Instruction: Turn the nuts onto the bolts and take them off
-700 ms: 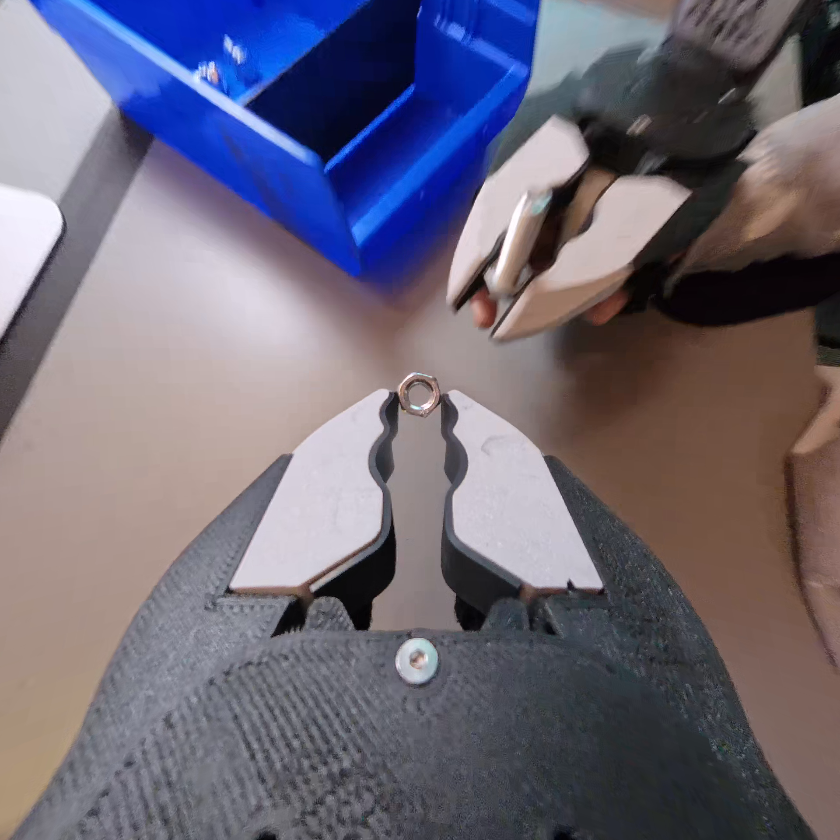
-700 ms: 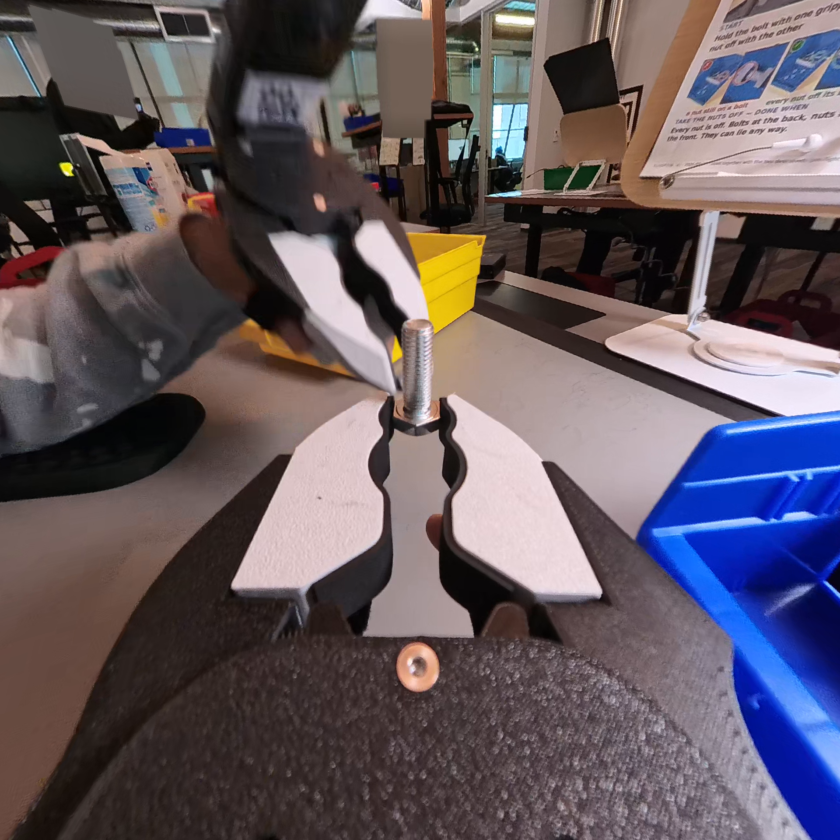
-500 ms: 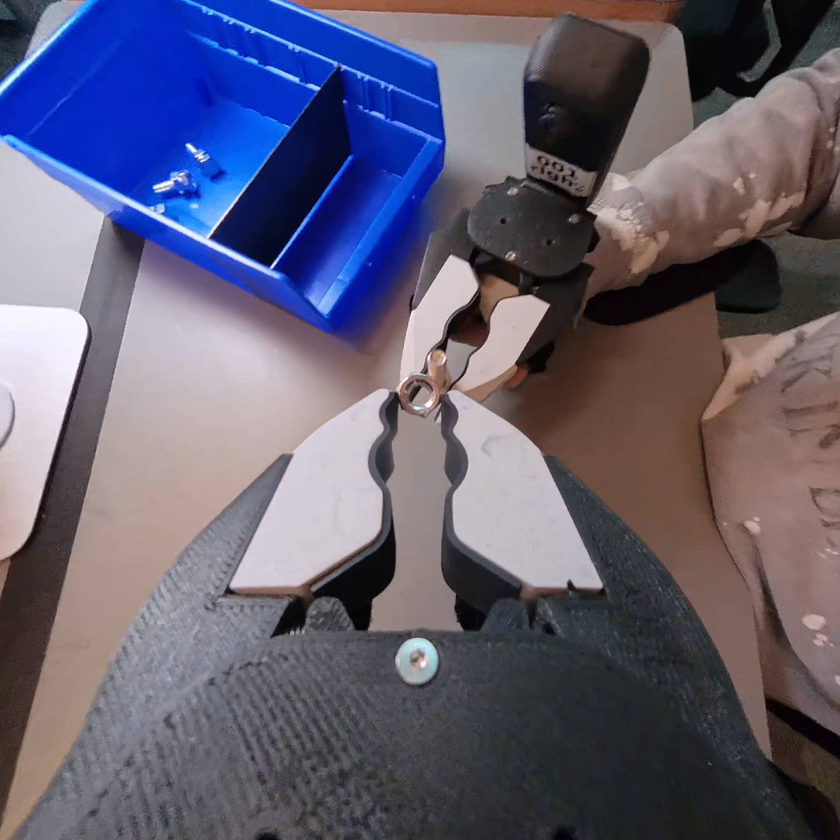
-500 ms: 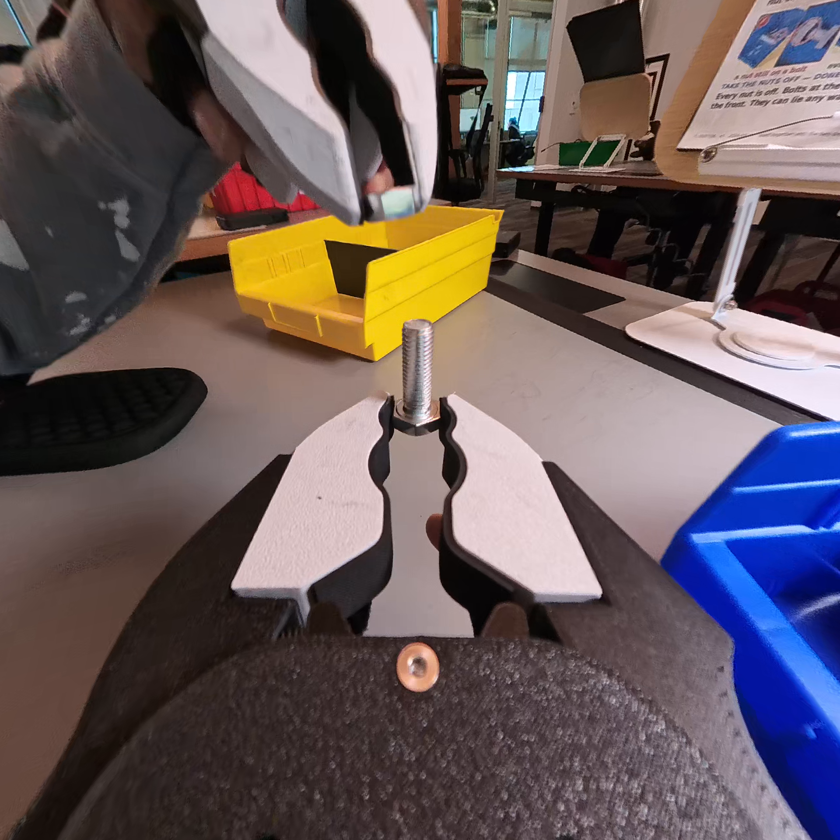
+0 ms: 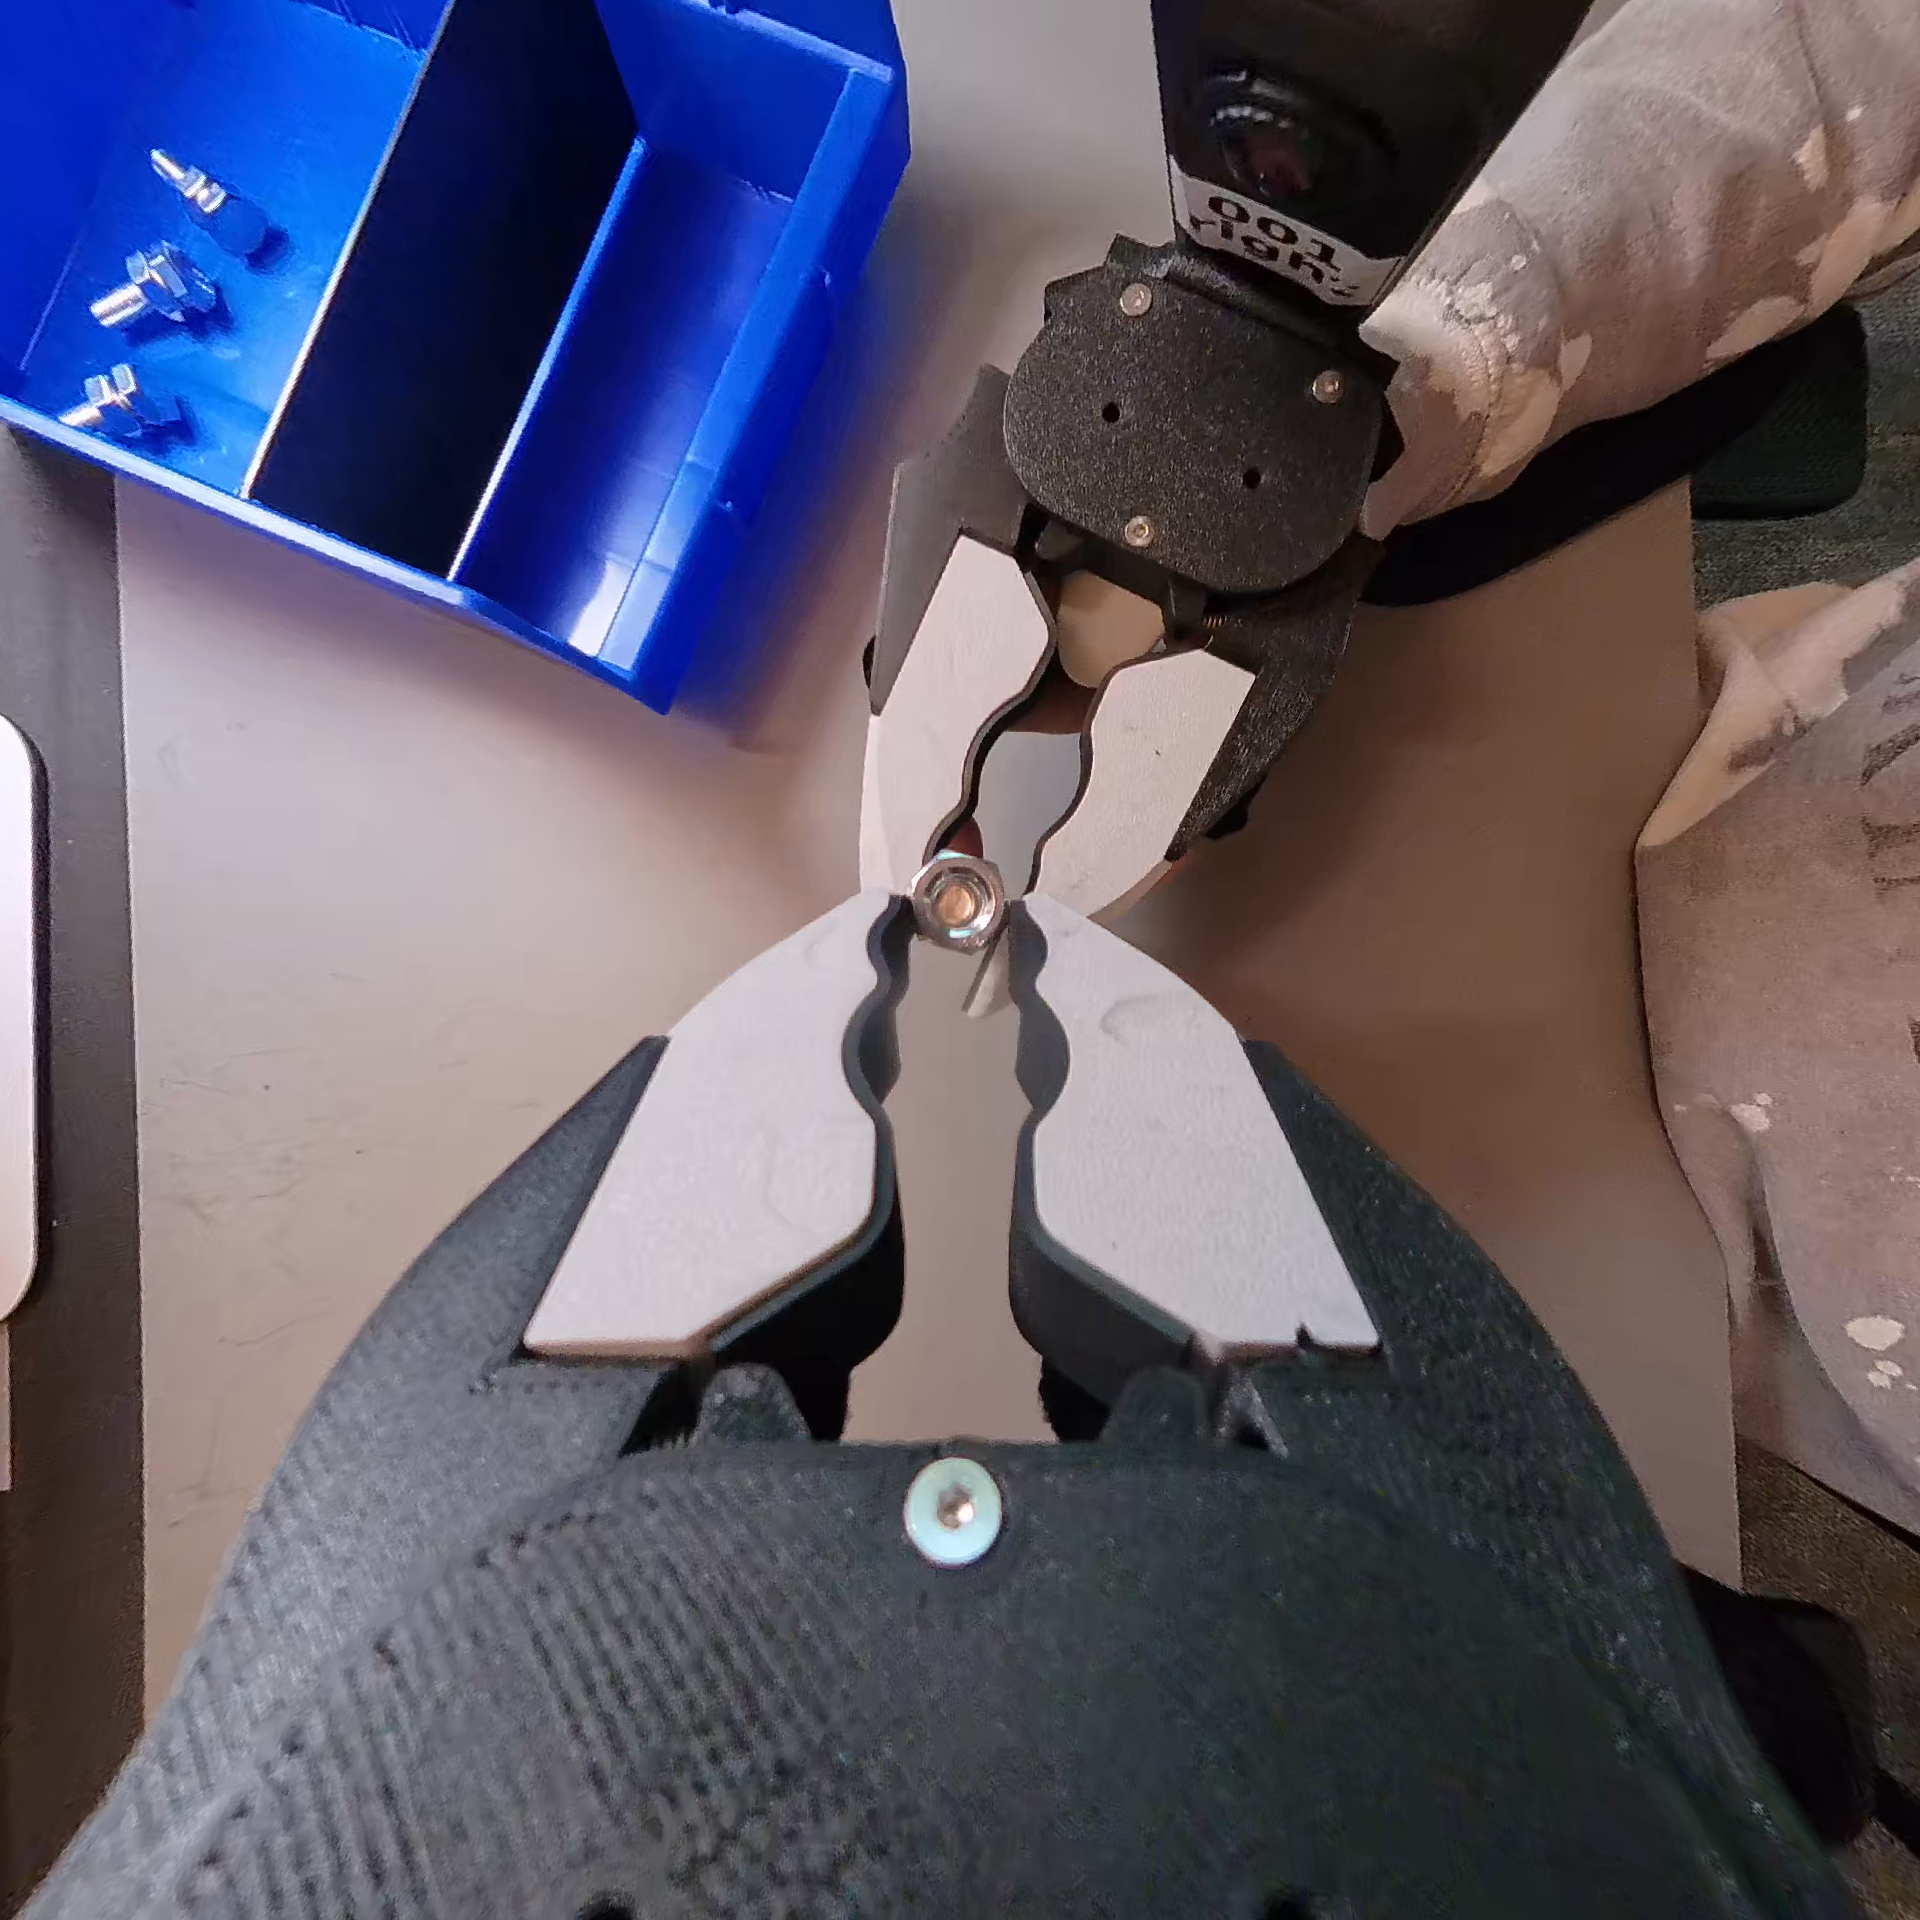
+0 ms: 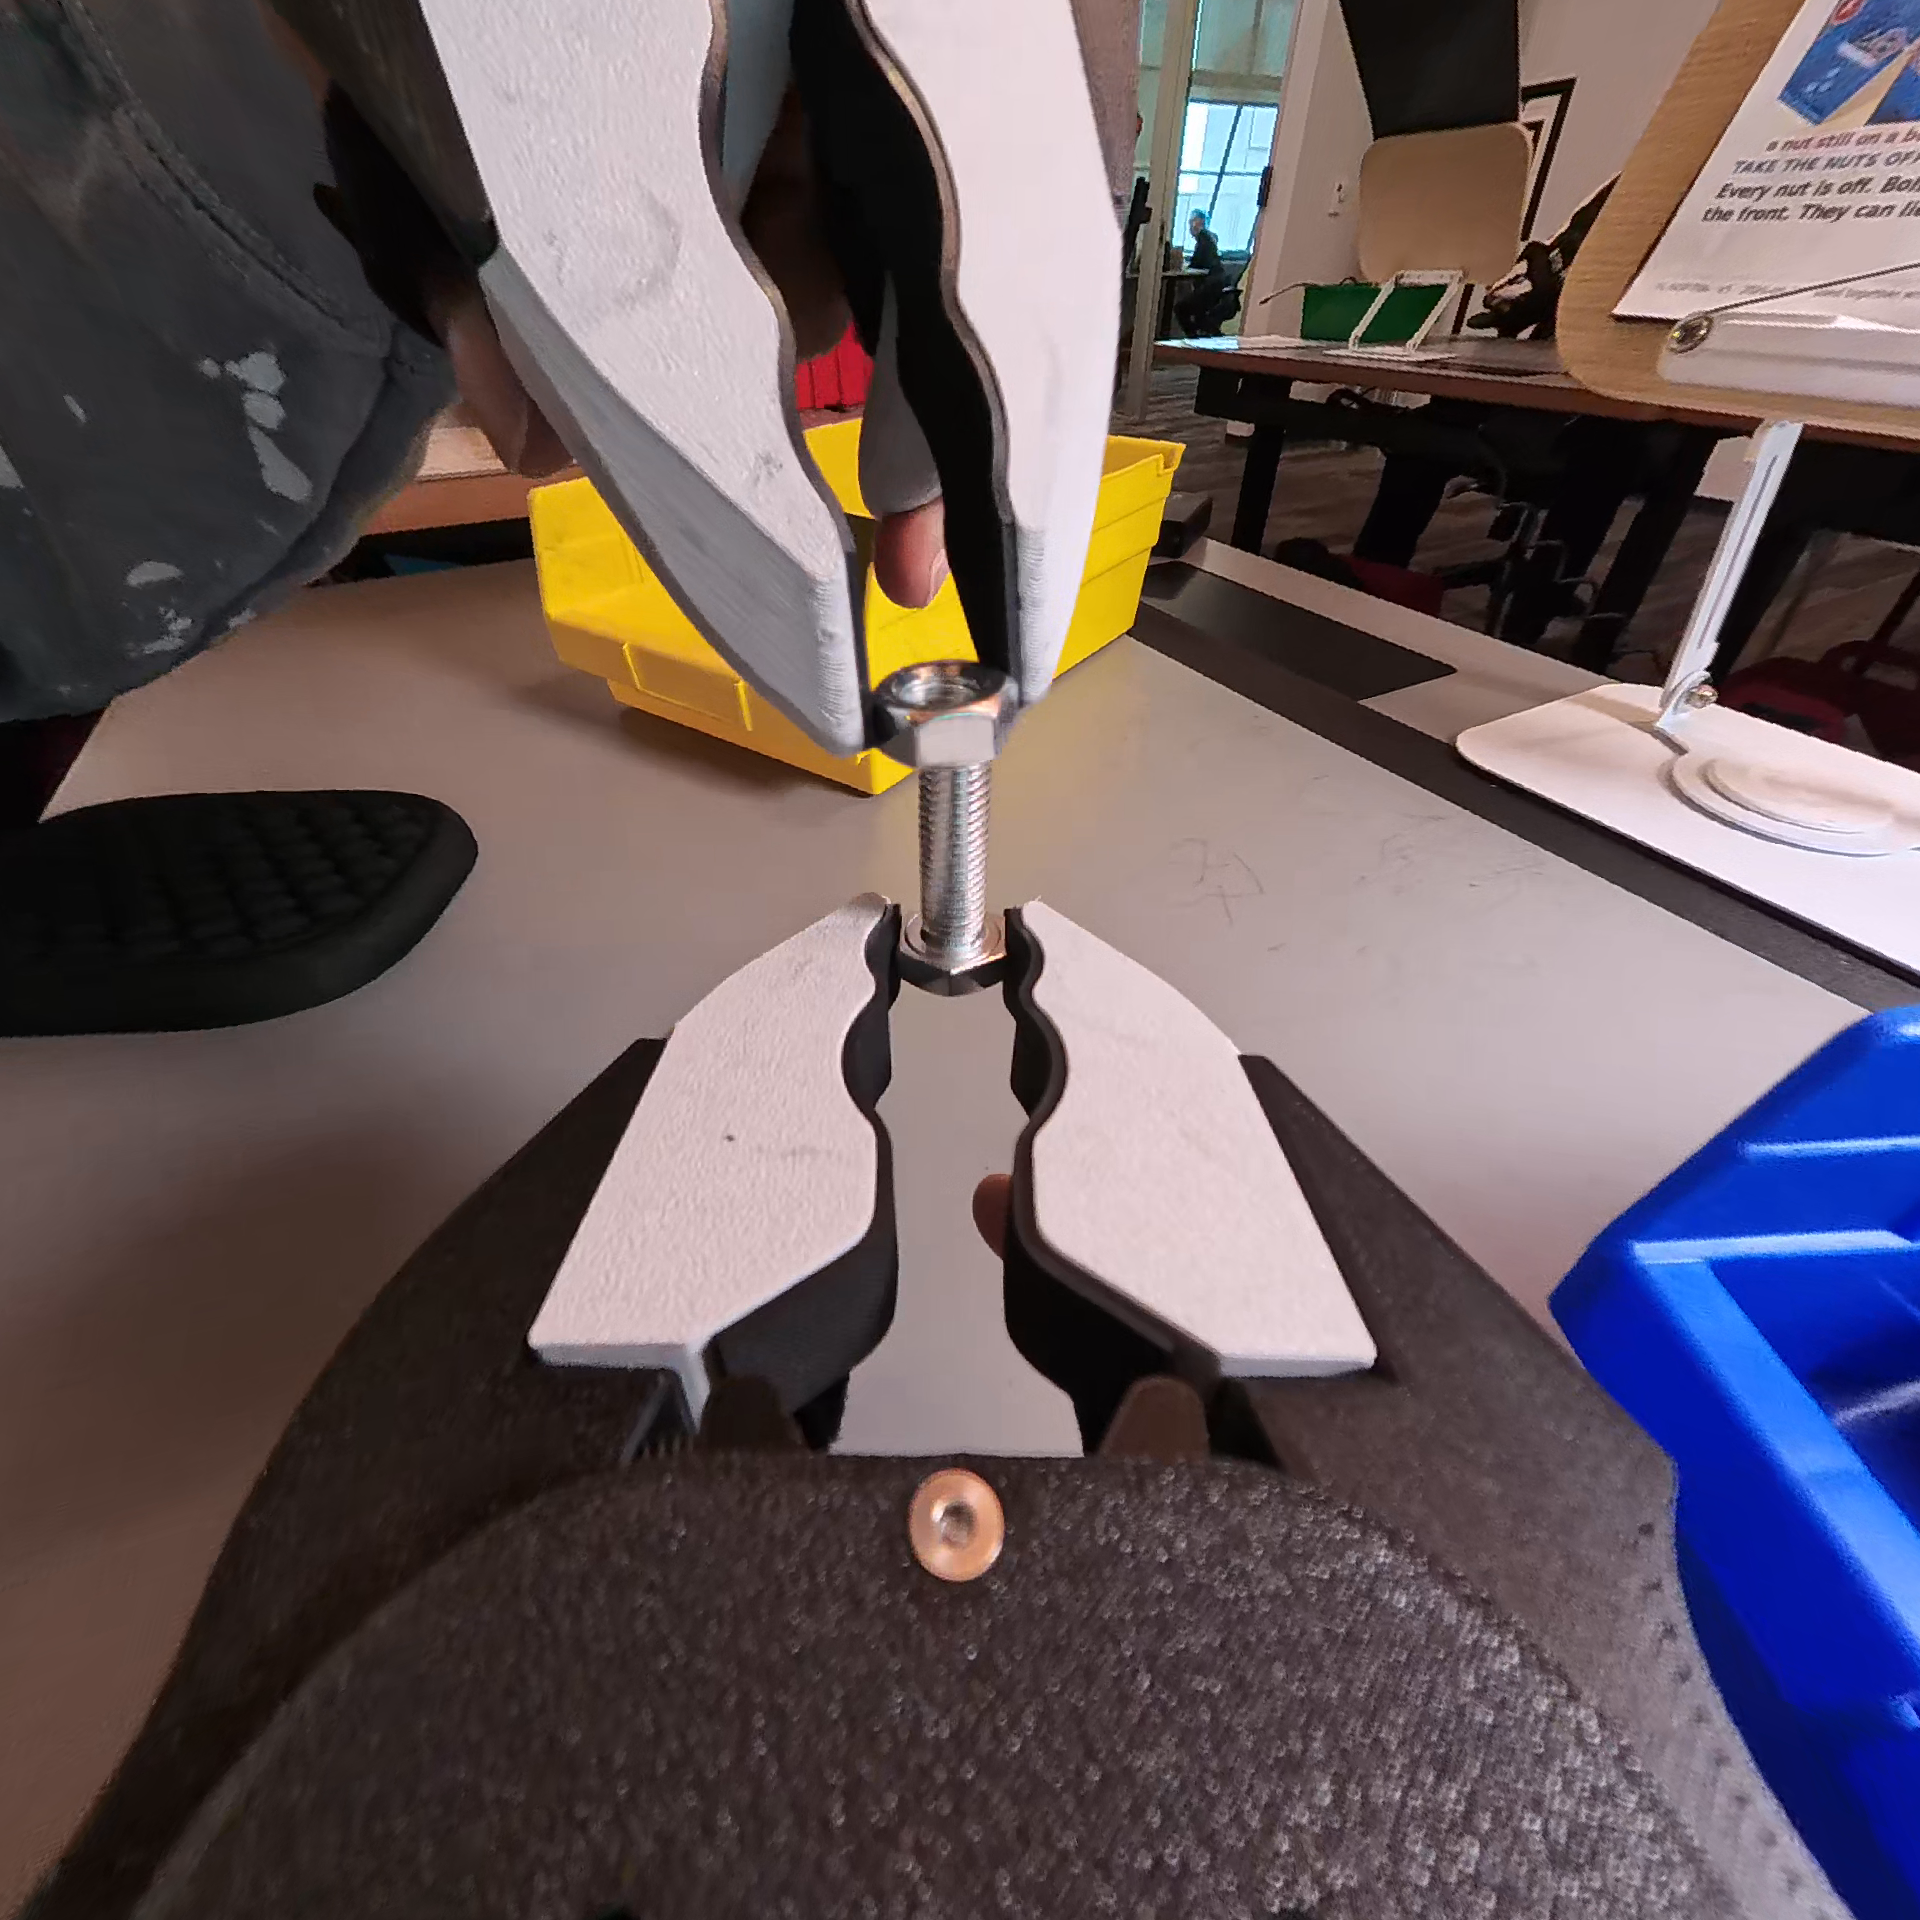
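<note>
Bins number two: one blue divided plastic bin (image 5: 665, 436) at far left holding three loose steel bolts (image 5: 156, 291), and one yellow plastic bin (image 6: 665, 644) beyond. Two grippers meet over the grey table (image 5: 436, 883). The right gripper (image 6: 951, 940) clamps one upright threaded steel bolt (image 6: 954, 852) by its head. The left gripper (image 5: 951, 912) pinches one steel hex nut (image 5: 954, 910), which now sits on the bolt's tip; half a second ago it hung clear above.

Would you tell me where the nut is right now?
The nut is pinched in the left gripper tips, sitting on the top end of the upright bolt that the right gripper holds by its head, above the table.
</note>
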### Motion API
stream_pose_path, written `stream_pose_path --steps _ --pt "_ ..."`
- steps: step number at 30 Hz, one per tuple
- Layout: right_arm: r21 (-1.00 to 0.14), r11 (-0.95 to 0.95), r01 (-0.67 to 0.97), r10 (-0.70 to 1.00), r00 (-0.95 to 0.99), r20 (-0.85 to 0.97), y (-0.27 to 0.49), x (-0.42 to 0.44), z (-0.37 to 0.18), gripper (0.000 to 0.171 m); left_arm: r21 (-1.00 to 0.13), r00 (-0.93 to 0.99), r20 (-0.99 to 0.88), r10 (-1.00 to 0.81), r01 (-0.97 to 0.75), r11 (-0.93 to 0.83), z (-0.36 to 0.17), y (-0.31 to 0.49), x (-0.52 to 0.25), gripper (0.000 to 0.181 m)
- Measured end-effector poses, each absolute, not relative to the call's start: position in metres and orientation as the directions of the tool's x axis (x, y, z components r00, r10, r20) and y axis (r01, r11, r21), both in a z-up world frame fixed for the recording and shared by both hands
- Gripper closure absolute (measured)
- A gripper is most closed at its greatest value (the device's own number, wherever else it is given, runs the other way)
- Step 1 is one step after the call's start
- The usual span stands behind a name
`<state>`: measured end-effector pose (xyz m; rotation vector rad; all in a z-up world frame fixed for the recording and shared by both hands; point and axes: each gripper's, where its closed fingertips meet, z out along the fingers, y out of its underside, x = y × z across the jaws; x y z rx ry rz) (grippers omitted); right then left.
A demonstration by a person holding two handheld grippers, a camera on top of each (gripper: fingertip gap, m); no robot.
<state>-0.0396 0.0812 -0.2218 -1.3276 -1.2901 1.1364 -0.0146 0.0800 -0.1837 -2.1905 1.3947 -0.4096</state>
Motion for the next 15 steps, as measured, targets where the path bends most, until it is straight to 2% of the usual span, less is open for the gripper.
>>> stream_pose_path --steps 7,15 --pt "-0.987 0.002 0.161 1.000 0.018 0.005 0.0791 -0.0406 -0.2254 0.153 -0.542 0.419 -0.016 -0.908 -0.767 -0.345 -0.1883 0.0784 -0.0143 0.162" --pt "-0.987 -0.005 0.158 1.000 0.014 -0.003 0.0783 -0.0405 -0.2248 0.153 -0.572 0.426 -0.026 -0.904 -0.749 -0.336 -0.1874 0.0781 -0.0140 0.162"
